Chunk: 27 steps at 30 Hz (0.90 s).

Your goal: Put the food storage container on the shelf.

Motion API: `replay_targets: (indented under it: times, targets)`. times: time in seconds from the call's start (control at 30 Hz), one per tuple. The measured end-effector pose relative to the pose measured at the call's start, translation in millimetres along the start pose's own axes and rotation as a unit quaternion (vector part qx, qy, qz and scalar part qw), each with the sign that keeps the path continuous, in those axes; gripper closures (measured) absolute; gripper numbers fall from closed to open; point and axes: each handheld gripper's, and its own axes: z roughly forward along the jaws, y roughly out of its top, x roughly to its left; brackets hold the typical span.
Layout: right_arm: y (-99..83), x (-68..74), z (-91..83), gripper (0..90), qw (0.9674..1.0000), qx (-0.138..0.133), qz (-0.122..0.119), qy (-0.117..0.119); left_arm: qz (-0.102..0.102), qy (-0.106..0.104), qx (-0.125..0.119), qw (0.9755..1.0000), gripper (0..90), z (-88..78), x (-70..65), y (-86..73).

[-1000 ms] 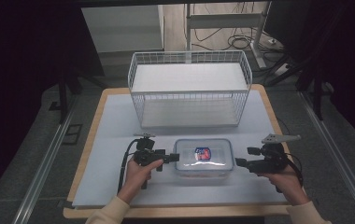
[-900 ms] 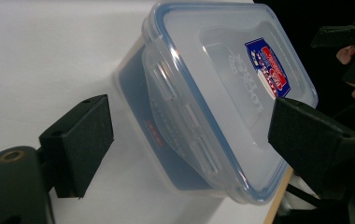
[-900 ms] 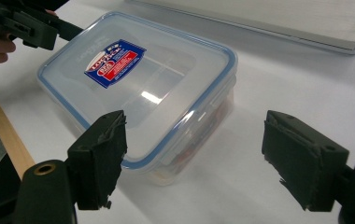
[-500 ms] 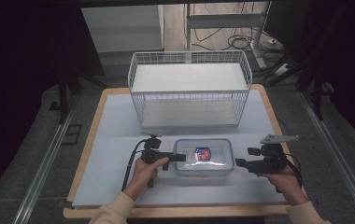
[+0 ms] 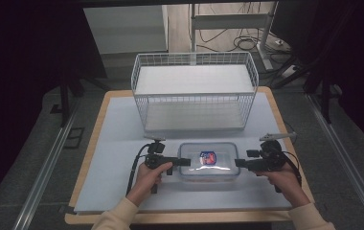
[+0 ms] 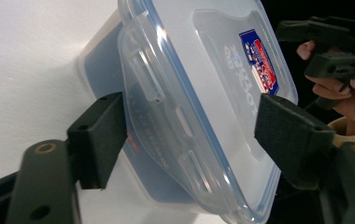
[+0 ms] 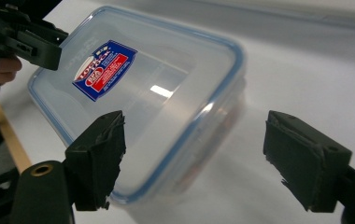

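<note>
A clear plastic food container [image 5: 209, 163] with a blue-rimmed clip lid and a red-and-blue sticker lies flat on the white mat. My left gripper [image 5: 184, 162] is at its left end, open. In the left gripper view that end of the container [image 6: 199, 93] sits between the two pads, and the left pad [image 6: 98, 140] is close to its side wall. My right gripper [image 5: 240, 163] is open at the container's right end. In the right gripper view a corner of the container [image 7: 166, 93] lies between the spread jaws, with the left gripper [image 7: 49, 42] beyond it.
A white wire basket [image 5: 194, 91] stands behind the container at the back of the table. The white mat [image 5: 113, 143] covers a wooden tabletop whose edges show all round. Dark floor and table legs surround it.
My left gripper has moved right, up to the container's left end. The right gripper has edged slightly closer to the right end. The container has not moved.
</note>
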Motion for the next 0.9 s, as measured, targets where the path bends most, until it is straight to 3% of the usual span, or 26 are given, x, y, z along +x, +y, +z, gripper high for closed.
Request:
replay_targets:
  times: [0.07, 0.1, 0.13, 0.17, 0.3, 0.37, 0.47, 0.53, 0.7, 0.9]
  targets:
    - [1.5, -2.3, 7.5, 19.4, 0.9998, 0.012, 0.012, 0.010, 0.001, 0.001, -0.004, 1.0000, 29.9, -2.2, -0.7, -0.1]
    - [2.0, -5.6, 14.5, 19.1, 0.9989, 0.024, 0.033, 0.025, 0.001, 0.001, -0.005, 1.0000, 32.7, -2.8, -0.6, -0.2]
    - [2.0, -5.6, 14.5, 19.1, 0.9989, 0.024, 0.033, 0.025, 0.002, 0.000, -0.005, 1.0000, 32.7, -3.2, 0.0, -0.1]
    - [2.9, -9.1, 21.2, 18.5, 0.9974, 0.030, 0.052, 0.040, 0.001, -0.002, -0.005, 1.0000, 33.4, -3.3, 0.5, -0.3]
    - [4.1, -12.2, 31.5, 17.2, 0.9945, 0.045, 0.072, 0.060, -0.002, -0.004, -0.006, 1.0000, 34.2, -3.7, 1.1, -0.7]
    - [4.1, -12.7, 32.9, 17.3, 0.9939, 0.046, 0.076, 0.066, -0.004, -0.006, -0.008, 0.9999, 34.5, -3.8, 1.6, -0.8]
    - [4.0, -14.9, 36.8, 20.2, 0.9890, 0.058, 0.101, 0.090, -0.005, -0.007, -0.008, 0.9999, 35.3, -4.1, 2.2, -0.8]
    - [4.1, -15.7, 36.9, 21.2, 0.9885, 0.059, 0.105, 0.092, -0.006, -0.007, -0.008, 0.9999, 35.3, -4.1, 2.0, -0.9]
    - [2.1, -25.3, 33.6, 29.5, 0.9815, 0.062, 0.139, 0.116, -0.006, -0.007, -0.009, 0.9999, 35.5, -4.0, 1.9, -1.0]
    - [1.4, -27.6, 31.4, 33.6, 0.9797, 0.062, 0.146, 0.123, -0.005, -0.006, -0.010, 0.9999, 35.5, -4.1, 1.8, -1.2]
